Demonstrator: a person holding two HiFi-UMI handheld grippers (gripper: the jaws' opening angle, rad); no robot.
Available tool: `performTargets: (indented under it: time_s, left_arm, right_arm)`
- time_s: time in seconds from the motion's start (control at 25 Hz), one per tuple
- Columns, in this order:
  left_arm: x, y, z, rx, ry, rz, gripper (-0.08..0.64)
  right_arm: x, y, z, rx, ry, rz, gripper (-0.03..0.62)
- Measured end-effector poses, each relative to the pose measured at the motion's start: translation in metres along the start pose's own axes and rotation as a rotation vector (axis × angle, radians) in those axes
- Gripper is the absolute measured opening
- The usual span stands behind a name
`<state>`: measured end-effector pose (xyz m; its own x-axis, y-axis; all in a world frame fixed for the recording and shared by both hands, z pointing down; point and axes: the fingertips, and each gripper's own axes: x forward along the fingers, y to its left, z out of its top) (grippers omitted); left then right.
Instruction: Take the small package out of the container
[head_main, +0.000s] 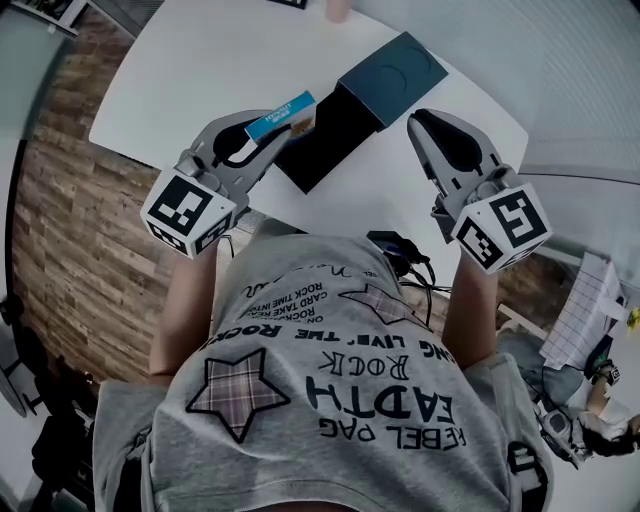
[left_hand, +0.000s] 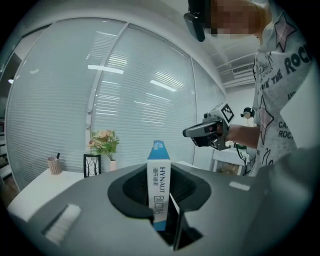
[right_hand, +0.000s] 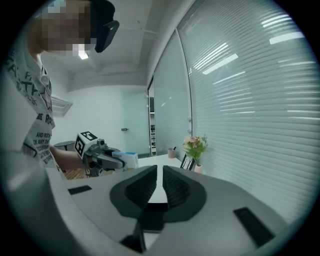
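Ribbed white blinds (left_hand: 140, 90) behind curved glass fill the background of both gripper views, and the head view looks down on a smooth white table (head_main: 200, 70) over wood-plank flooring (head_main: 60, 200). On the table lies the container (head_main: 395, 75), a flat matte teal box with a faint round emboss, and a black rectangular tray (head_main: 325, 140) slides out of it toward 7 o'clock. The small package (head_main: 282, 117), a slim cardboard carton with a white printed face and blue ends, sits at the tray's 10 o'clock, out of the container and held in the air. The left gripper (head_main: 272, 132) clamps it: in the left gripper view its grey moulded jaws press on the carton's lower half (left_hand: 159, 185), which stands upright between the black pads. The right gripper (head_main: 425, 122) hovers at the container's 4 o'clock; its ridged black pads are drawn together to a thin slit with nothing between them (right_hand: 161, 182). At the table's far end stand a small vase of pale flowers (left_hand: 103, 142), a black picture frame (left_hand: 92, 165) and a woven cup (left_hand: 54, 164)
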<state>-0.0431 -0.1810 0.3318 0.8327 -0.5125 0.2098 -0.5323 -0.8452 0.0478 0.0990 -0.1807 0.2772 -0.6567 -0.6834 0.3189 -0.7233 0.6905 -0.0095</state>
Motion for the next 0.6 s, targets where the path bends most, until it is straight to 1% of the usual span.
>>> performTargets:
  time_s: [0.08, 0.12, 0.24, 0.32, 0.6]
  left_arm:
    - [-0.006, 0.01, 0.007, -0.018, -0.016, 0.04, 0.091]
    - [-0.009, 0.013, 0.009, -0.005, -0.014, 0.062, 0.091]
    - [-0.015, 0.018, 0.014, 0.106, 0.031, 0.124, 0.091]
    - [-0.017, 0.02, 0.017, 0.149, 0.048, 0.151, 0.091]
    - [-0.025, 0.023, 0.038, 0.138, -0.001, 0.213, 0.091]
  right_arm:
    - [0.0, 0.001, 0.002, -0.036, 0.006, -0.02, 0.041]
    - [-0.001, 0.002, 0.004, -0.047, 0.004, -0.026, 0.041]
    - [-0.006, 0.004, 0.012, -0.043, -0.039, -0.037, 0.041]
    - [-0.008, 0.005, 0.017, -0.043, -0.069, -0.047, 0.041]
    - [-0.019, 0.002, 0.028, -0.067, -0.113, -0.085, 0.041]
